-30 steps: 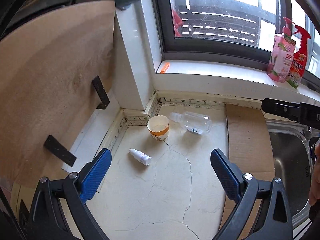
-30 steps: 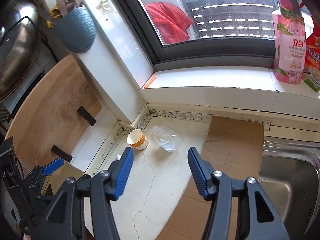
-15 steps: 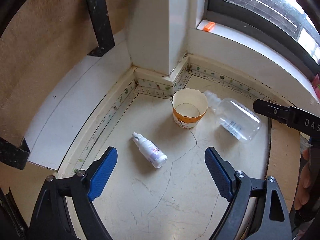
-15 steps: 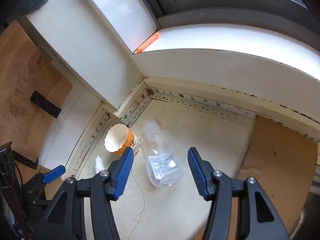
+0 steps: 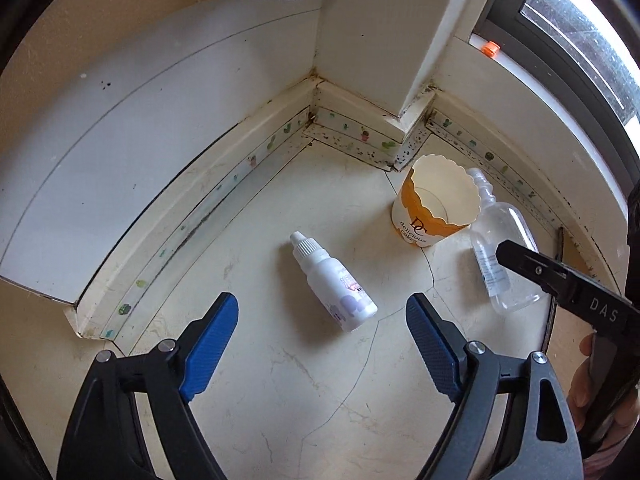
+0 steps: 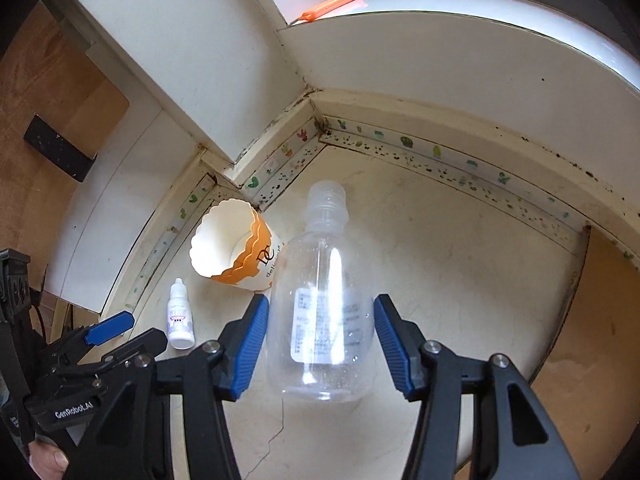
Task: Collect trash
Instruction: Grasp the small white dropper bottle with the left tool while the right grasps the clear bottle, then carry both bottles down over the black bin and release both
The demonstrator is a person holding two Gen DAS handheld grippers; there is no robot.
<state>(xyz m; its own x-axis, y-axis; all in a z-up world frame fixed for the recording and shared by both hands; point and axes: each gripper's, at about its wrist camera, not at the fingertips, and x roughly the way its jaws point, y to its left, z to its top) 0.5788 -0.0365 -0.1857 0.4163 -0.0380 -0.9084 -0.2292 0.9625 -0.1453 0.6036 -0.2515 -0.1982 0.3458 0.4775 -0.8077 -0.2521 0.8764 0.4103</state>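
Observation:
A small white dropper bottle (image 5: 334, 280) lies on the cracked counter just ahead of my open left gripper (image 5: 322, 346); it also shows in the right wrist view (image 6: 181, 316). An orange-and-white paper cup (image 5: 436, 210) stands upright beside it and shows in the right wrist view (image 6: 236, 250). A clear plastic bottle (image 6: 322, 320) lies flat, neck pointing away, between the blue fingers of my open right gripper (image 6: 320, 346), with small gaps on each side. The clear bottle also shows in the left wrist view (image 5: 500, 256), partly hidden by the right gripper's body.
The counter ends in a stepped corner with stained white trim (image 5: 360, 136) close behind the trash. A brown board (image 6: 592, 320) lies on the counter to the right. A wooden panel with a black bracket (image 6: 60, 148) stands at the left. An orange item (image 6: 332, 2) lies on the windowsill.
Both grippers have moved forward and down toward the counter. The clear bottle now sits between the right gripper's fingers, and the dropper bottle is closer to the left gripper.

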